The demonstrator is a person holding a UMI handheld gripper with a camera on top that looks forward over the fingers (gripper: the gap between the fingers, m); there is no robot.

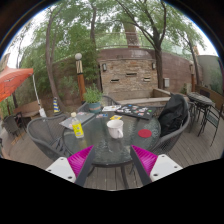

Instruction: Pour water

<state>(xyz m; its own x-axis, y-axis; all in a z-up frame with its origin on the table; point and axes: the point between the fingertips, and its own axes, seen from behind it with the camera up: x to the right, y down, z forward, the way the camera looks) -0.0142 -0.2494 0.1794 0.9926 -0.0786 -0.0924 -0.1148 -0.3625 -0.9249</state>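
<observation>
The gripper [112, 163] is hanging over the near edge of a round glass table [105, 150] on a wooden deck [200, 148]. Its two fingers are standing wide apart, with pink pads [79, 160] facing each other. Nothing is sitting between the fingers and they are holding nothing. Only the glass top is showing in the gap.

A white cup [116, 128] is standing near the middle of the table, beyond the fingers and well apart from them. It is standing upright. I cannot tell if there is water in it.

A bottle with a yellow label [76, 127] is standing to the left of the cup, also beyond the fingers. It is upright too, and it is not touching the cup.

A small red thing [145, 133] is lying flat on the glass to the right of the cup. Some papers [124, 111] are lying on the far side of the table.

Dark mesh chairs [47, 137] are standing around the table. One is on the left and another chair [176, 114] is on the right. A potted green plant [93, 98] is sitting behind the table. A stone wall [130, 72] and tall trees [150, 20] are standing farther back. A red umbrella [14, 80] is showing far off on the left.
</observation>
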